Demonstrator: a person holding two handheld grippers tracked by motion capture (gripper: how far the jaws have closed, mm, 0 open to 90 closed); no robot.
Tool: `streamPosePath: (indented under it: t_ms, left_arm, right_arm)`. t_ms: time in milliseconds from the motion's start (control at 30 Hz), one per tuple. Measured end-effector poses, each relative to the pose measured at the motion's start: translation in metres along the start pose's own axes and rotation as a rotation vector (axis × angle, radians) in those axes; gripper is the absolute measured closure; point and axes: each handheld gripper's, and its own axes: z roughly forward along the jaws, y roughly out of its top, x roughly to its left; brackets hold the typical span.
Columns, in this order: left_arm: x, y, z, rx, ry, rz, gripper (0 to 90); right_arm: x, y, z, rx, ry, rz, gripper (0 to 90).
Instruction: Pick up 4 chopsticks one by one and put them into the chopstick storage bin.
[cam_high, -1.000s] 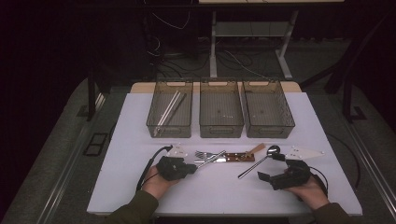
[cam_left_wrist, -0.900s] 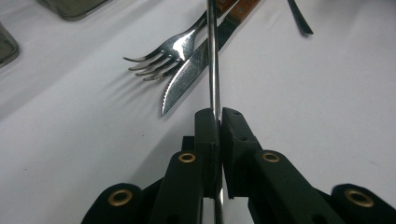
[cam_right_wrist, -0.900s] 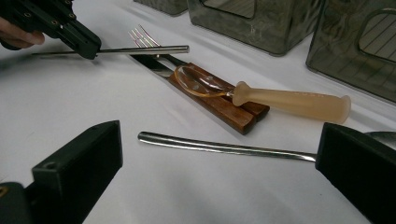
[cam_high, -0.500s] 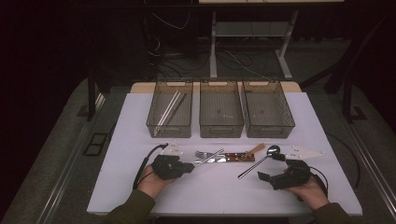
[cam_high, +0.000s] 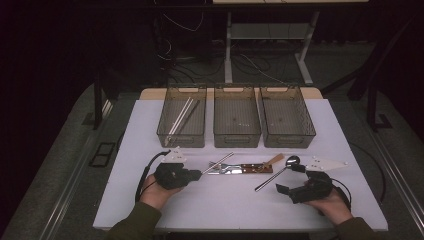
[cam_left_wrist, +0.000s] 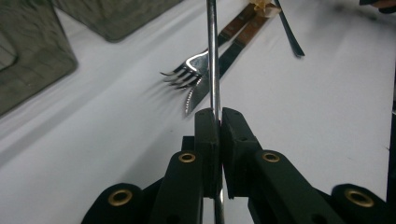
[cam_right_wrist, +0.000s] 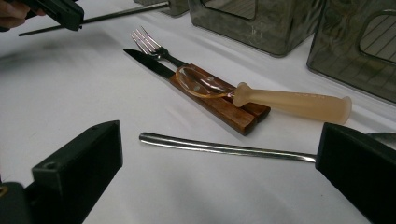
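My left gripper (cam_high: 196, 175) is shut on a thin metal chopstick (cam_high: 218, 163), which points up and right over the table; in the left gripper view the chopstick (cam_left_wrist: 213, 60) runs straight out from between the closed jaws. Beyond it lie a fork (cam_left_wrist: 187, 70) and a knife (cam_left_wrist: 195, 95) with wooden handles (cam_right_wrist: 224, 109). A clear plastic spoon with a peach handle (cam_right_wrist: 289, 102) rests across those handles. My right gripper (cam_high: 290, 180) stands open at the front right, its jaws either side of a long-handled metal spoon (cam_right_wrist: 224, 148) without touching it.
Three grey mesh bins stand side by side at the back: the left bin (cam_high: 180, 138) holds several chopsticks, the middle bin (cam_high: 236, 140) and the right bin (cam_high: 287, 140) look nearly bare. The white table (cam_high: 220, 205) has free room in front.
My left gripper has risen and drawn back to the left, taking the chopstick away from the fork and knife. The right gripper has stayed put.
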Motion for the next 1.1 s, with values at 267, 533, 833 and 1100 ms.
streamPosePath:
  t_ms: [267,533,833,1100]
  left_arm:
    - [0.008,-0.001,-0.011,-0.033,0.026,-0.014,85.2]
    - [0.016,-0.004,-0.023,-0.061,0.059,-0.039,85.2]
    - [0.028,-0.008,-0.036,-0.097,0.101,-0.067,85.2]
    - [0.04,-0.008,-0.044,-0.122,0.14,-0.086,85.2]
  right_arm:
    - [0.0,0.0,0.0,0.0,0.001,0.001,1.0]
    - [0.0,0.0,0.0,0.0,0.002,0.001,1.0]
    - [0.0,0.0,0.0,0.0,0.001,0.0,1.0]
    - [0.0,0.0,0.001,0.002,0.001,0.0,1.0]
